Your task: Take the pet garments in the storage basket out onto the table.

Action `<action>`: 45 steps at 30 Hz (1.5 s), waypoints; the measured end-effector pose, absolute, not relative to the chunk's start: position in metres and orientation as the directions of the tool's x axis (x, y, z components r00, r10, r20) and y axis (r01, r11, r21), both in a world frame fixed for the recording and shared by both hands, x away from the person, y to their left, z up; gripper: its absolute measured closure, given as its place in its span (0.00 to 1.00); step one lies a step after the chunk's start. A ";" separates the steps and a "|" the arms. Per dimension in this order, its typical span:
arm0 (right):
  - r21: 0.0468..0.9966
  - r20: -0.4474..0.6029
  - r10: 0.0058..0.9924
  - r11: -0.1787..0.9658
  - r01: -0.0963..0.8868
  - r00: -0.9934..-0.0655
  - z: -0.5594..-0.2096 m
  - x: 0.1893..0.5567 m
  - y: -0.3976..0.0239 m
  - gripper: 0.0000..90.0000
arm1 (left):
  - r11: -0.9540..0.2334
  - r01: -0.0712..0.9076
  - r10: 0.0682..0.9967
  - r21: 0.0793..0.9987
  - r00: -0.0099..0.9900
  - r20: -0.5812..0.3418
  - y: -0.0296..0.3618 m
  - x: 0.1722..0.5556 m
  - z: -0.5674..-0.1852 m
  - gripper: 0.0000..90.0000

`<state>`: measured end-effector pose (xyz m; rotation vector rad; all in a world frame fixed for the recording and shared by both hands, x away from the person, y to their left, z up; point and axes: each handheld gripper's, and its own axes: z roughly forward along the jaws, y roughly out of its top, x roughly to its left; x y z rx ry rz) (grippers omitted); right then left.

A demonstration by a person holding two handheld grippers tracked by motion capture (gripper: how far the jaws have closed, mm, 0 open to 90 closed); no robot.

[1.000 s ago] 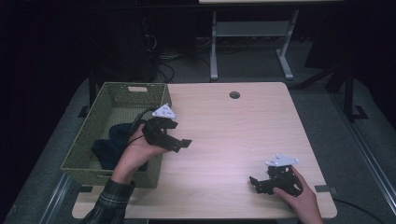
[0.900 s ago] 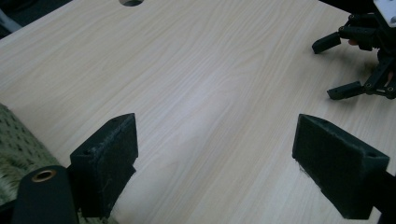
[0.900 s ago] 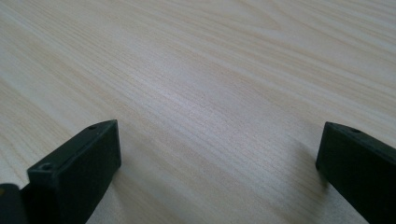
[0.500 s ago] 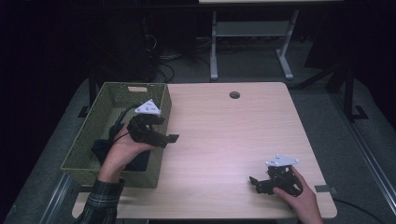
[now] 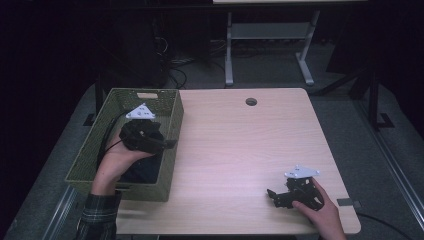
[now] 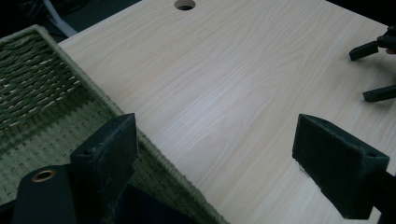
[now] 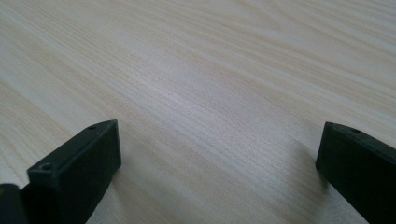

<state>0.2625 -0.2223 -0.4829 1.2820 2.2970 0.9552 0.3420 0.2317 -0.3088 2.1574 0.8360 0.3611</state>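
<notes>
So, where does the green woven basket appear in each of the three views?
High view: the green woven basket stands at the left edge of the table, with the left claw over its right rim.
Left gripper view: the basket's rim and inside fill the left and lower left.
Right gripper view: not in it; bare wood between open jaws.
Shared landmark: the table's round hole, top centre of both views.

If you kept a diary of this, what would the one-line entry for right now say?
left gripper: open, over green woven basket | right gripper: open, low on wooden table | basket: holds dark cloth
</notes>
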 end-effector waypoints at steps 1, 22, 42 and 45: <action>0.698 0.027 0.845 0.367 0.615 -0.535 -0.483 0.263 -0.222 0.00 | -0.477 0.450 0.673 0.755 0.739 -0.015 0.234 0.342 -0.309 0.15; 0.698 0.027 0.845 0.366 0.615 -0.534 -0.483 0.262 -0.222 0.00 | -0.450 0.500 0.753 0.740 0.658 0.013 0.291 0.339 -0.314 0.15; 0.697 0.028 0.845 0.366 0.616 -0.534 -0.483 0.263 -0.222 0.00 | -0.511 0.587 0.771 0.628 0.636 0.033 0.311 0.352 -0.352 0.15; 0.697 0.028 0.845 0.366 0.616 -0.534 -0.483 0.263 -0.222 0.00 | -0.525 0.595 0.769 0.608 0.638 0.040 0.312 0.355 -0.357 0.15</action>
